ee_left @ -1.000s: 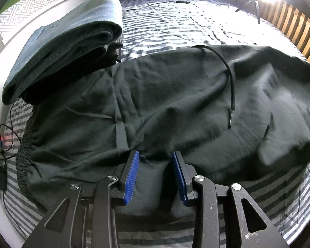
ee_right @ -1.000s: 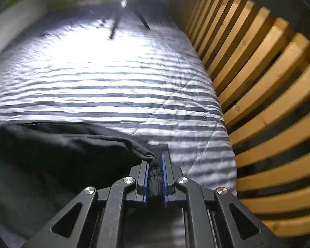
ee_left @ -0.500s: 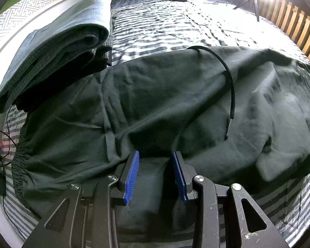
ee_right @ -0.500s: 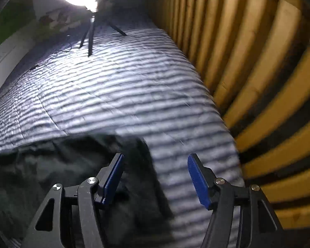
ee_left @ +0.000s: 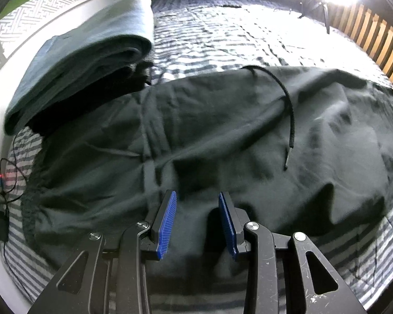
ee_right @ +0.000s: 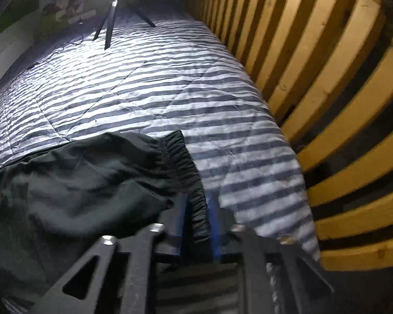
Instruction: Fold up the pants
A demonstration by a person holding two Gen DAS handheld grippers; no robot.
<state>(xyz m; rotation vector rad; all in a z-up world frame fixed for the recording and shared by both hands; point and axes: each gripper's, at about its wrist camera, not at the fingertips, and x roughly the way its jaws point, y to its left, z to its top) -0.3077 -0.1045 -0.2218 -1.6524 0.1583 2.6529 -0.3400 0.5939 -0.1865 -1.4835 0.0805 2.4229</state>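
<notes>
Dark green-black pants (ee_left: 222, 136) lie spread across the striped bed, their black drawstring (ee_left: 288, 104) trailing over the cloth. My left gripper (ee_left: 197, 196) hovers over the near edge of the pants, blue pads (ee_left: 167, 222) apart, with cloth beneath them but not pinched. In the right wrist view the pants (ee_right: 78, 183) end in a ribbed elastic cuff (ee_right: 186, 167). That cuff runs down between the blue pads of my right gripper (ee_right: 197, 201), whose jaws are closing around it; a sliver of blue shows on either side of the cuff.
A folded grey-blue garment stack (ee_left: 78, 57) sits at the far left by the white wall. The striped quilt (ee_right: 144, 78) stretches behind. Wooden slats (ee_right: 327, 91) line the right side. A light's tripod legs (ee_right: 110, 23) stand at the far end. Cables (ee_left: 5, 183) lie at the left edge.
My right gripper let go of the bunched cloth, opened wide, shifted and rolled, and is now narrowing around the elastic cuff. The left gripper drew back slightly with its pads unchanged.
</notes>
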